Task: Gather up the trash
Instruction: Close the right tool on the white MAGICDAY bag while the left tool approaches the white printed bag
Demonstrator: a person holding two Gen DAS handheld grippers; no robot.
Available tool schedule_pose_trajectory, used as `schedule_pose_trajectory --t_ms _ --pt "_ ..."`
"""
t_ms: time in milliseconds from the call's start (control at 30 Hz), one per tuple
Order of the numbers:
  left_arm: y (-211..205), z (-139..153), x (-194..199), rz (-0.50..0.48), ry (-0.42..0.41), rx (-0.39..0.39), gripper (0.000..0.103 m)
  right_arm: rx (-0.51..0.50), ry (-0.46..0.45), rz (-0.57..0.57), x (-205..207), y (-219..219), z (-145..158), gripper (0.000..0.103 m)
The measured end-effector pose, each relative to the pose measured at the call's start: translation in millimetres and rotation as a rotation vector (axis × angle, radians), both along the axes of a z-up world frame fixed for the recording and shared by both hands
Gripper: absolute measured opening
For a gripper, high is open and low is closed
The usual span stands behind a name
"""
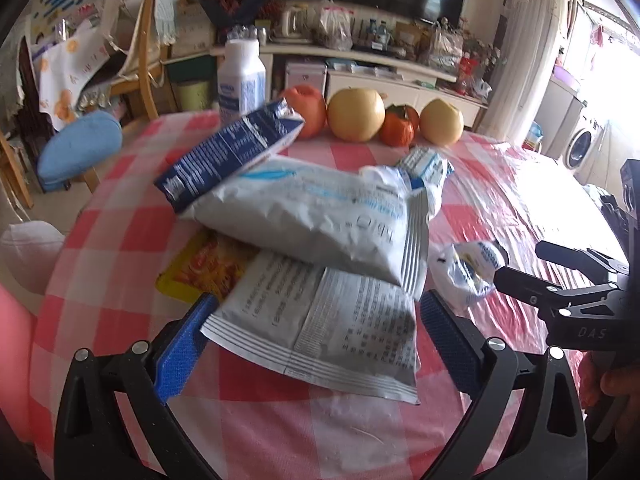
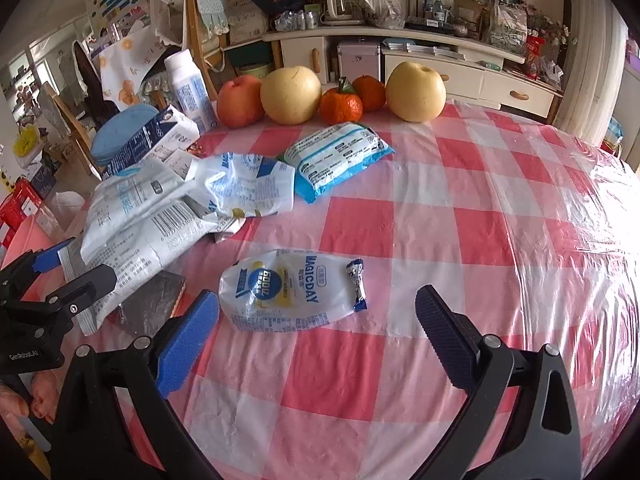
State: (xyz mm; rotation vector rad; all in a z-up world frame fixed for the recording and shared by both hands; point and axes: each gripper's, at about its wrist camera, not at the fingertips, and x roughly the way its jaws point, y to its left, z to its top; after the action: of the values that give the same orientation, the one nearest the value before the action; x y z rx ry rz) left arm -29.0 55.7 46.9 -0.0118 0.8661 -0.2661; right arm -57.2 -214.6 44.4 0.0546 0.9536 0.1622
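Your left claw (image 1: 316, 324) spread wide around a grey printed foil pouch (image 1: 320, 332) at the near worktop (image 1: 280, 432) edge, your right claw (image 2: 316, 312) gaping before a crumpled clear MAGICDAY wrapper (image 2: 288, 292), flat on red-checked cloth.

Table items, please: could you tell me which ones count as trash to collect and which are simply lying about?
Trash to collect:
- silver wrapper between the open left gripper fingers
- white pouch
- blue carton
- MAGICDAY bag ahead of the open right gripper
- blue-and-white packet

Lying about:
- apple
- two pears
- two persimmons
- white bottle, possibly trash
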Motion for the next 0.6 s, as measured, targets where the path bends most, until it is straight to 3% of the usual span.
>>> schedule_pose_trajectory --t_ms 133,300,500,600 --pt "-0.4 -8.1 3.4 -0.016 0.023 0.012 0.099 0.009 0.055 -0.028 3.4 -7.2 -11.6 0.099" --pt "-14.6 -18.2 2.2 -0.08 0.071 -0.047 0.099 0.049 0.14 -0.055 9.7 -14.5 -29.4 0.099" --pt "-47.0 -15.7 -13.8 -0.24 0.055 -0.057 0.099 0.058 0.131 -0.027 10.8 -7.2 -28.9 0.099" --pt "-46.8 -8.9 -16.7 -0.25 0.03 -0.059 0.098 0.065 0.11 -0.013 11.9 -4.4 -24.8 0.099"
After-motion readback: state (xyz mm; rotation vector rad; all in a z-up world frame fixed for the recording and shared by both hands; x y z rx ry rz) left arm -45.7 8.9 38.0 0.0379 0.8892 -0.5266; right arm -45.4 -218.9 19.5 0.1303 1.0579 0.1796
